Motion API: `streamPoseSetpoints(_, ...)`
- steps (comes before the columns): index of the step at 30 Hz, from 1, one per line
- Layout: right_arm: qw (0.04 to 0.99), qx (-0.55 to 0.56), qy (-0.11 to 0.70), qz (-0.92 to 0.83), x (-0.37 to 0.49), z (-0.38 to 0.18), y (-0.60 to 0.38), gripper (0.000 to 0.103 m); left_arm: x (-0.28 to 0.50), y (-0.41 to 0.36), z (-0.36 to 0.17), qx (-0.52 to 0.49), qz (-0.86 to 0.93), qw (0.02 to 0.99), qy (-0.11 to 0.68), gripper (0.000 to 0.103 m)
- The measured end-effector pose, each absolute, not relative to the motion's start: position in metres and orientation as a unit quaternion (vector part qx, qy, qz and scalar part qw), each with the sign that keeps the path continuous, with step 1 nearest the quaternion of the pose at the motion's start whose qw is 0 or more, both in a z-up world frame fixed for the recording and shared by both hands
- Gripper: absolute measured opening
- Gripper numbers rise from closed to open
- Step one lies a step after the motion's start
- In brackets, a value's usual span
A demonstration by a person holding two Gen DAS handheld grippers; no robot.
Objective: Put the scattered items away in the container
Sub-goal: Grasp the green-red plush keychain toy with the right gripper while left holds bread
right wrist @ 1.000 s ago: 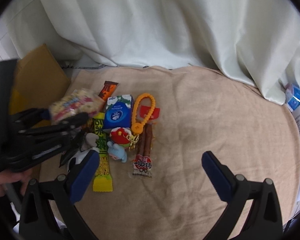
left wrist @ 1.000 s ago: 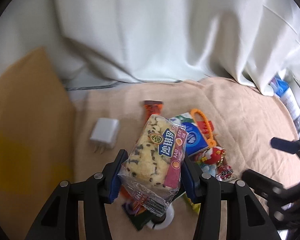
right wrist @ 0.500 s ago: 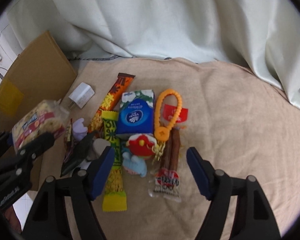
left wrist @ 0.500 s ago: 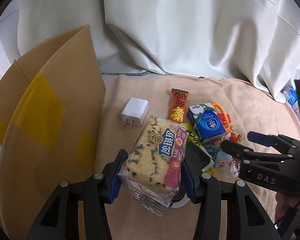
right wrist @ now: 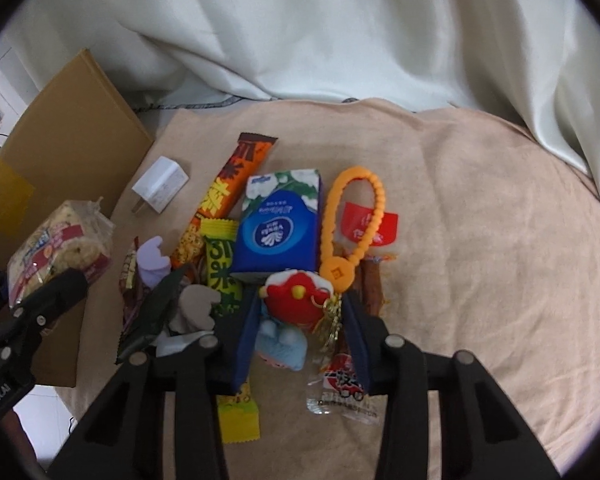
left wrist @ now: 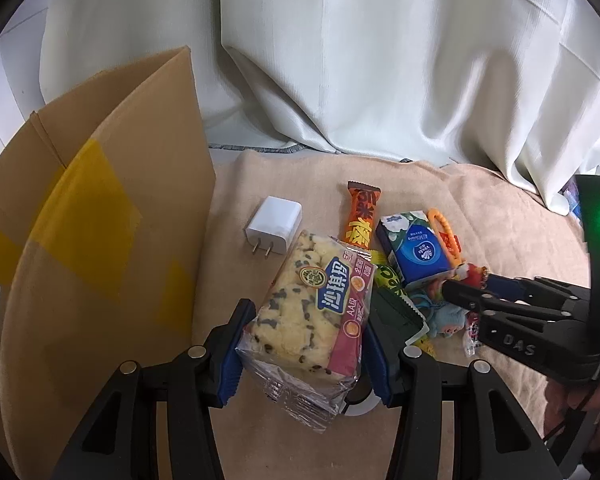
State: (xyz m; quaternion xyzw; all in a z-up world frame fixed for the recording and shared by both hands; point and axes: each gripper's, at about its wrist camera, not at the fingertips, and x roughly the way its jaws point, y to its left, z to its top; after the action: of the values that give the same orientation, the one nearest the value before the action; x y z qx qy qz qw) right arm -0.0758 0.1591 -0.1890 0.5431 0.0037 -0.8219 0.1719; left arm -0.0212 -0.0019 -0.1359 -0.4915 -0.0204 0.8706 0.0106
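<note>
The red charm (right wrist: 296, 296) and the blue plush (right wrist: 280, 344) under it lie in the pile on the beige cloth (right wrist: 480, 240), directly between the jaws of the right gripper (right wrist: 300, 340), which are closing around them from either side; firm contact cannot be told. The left gripper (left wrist: 304, 350) clamps the cake pack (left wrist: 312, 312), its long axis pointing away, with the box (left wrist: 100, 240) just to its left, so that hand is nearer the container.
</note>
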Motion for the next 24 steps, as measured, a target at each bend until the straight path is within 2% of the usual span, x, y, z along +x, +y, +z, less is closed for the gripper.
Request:
streamPoseSetpoints(6, 0.174, 0.521, -0.013, -0.836, -0.069, -0.171, 0.17, 0.043, -0.02, -0.002, -0.128, -0.486, 0.874, 0.012, -0.024, 0.052)
streamPoseSetpoints(8, 0.178, 0.508, -0.01, -0.843, -0.066, -0.156, 0.172, 0.033, -0.02, -0.002, -0.125, -0.483, 0.875, 0.013, -0.027, 0.052)
streamPoseSetpoints(24, 0.198, 0.484, -0.016, -0.852, -0.051, -0.12, 0.182, 0.032, -0.02, -0.001, -0.121, -0.486, 0.873, 0.013, -0.031, 0.052)
